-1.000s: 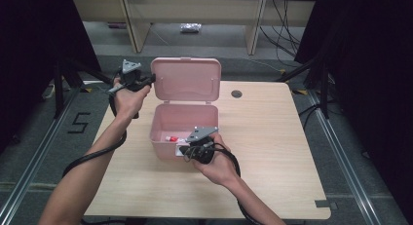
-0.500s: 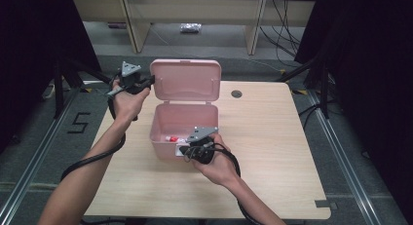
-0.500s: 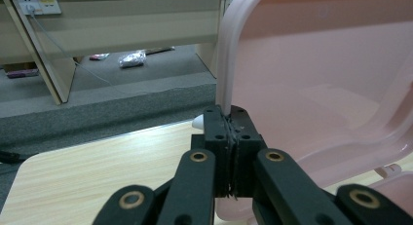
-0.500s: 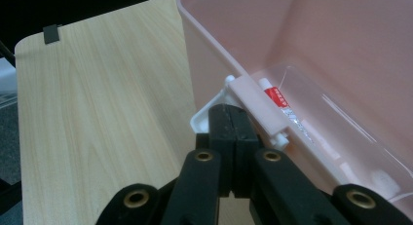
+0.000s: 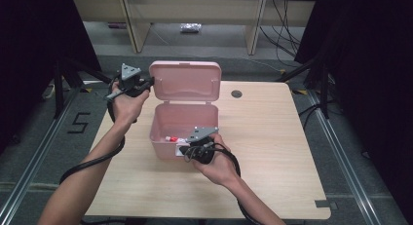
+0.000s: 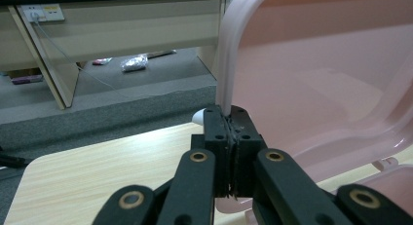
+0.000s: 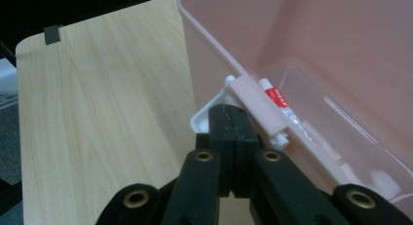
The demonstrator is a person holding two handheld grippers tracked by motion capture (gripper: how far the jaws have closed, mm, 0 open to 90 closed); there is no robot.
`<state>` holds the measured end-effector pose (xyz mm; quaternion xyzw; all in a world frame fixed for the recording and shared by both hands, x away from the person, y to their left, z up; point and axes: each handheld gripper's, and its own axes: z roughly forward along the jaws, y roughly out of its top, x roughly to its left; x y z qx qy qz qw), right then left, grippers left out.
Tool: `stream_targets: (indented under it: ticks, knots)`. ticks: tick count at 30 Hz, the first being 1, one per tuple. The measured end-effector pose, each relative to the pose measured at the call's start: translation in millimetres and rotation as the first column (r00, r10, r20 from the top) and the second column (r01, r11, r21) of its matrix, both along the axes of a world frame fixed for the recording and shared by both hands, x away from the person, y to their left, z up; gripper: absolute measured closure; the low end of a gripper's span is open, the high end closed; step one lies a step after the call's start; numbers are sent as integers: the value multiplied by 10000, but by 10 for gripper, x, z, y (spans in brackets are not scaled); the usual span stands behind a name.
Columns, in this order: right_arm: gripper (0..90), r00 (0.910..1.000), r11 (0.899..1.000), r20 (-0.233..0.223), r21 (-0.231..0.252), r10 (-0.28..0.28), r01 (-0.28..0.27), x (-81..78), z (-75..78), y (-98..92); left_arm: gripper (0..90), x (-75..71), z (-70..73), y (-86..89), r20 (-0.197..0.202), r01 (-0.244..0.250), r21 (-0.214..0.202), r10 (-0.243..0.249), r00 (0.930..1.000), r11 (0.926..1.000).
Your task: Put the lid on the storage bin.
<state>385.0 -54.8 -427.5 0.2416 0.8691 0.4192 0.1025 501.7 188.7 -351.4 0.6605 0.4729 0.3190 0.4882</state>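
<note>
Left gripper [image 6: 233, 137] pinching pink lid [image 5: 186, 82] edge, right gripper [image 7: 233, 125] pinching white latch [image 7: 207, 117], box contents unclear

The print on the red-labelled tube [image 7: 275, 95] inside the pink box [image 7: 311, 54] is too small to read, and the box's lid [image 6: 331, 74] runs off the left gripper view's right edge

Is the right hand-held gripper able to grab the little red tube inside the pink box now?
Probably not yet. The right hand-held gripper is shut on the white latch outside the pink box; letting go first, the open top leaves the red tube reachable.
</note>
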Motion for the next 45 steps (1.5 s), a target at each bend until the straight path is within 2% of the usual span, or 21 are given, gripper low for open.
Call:
stream_targets:
  ticks: [3,45]
  knots:
    - [900,10000,10000,38,9,-1,1,0,-1,-1,882,-24,-7,-5,-47,-15,-87,15,10000,10000]
    - [900,10000,9999,44,140,-15,14,1,-12,6,880,-179,-26,-6,142,79,238,-83,9999,9997]
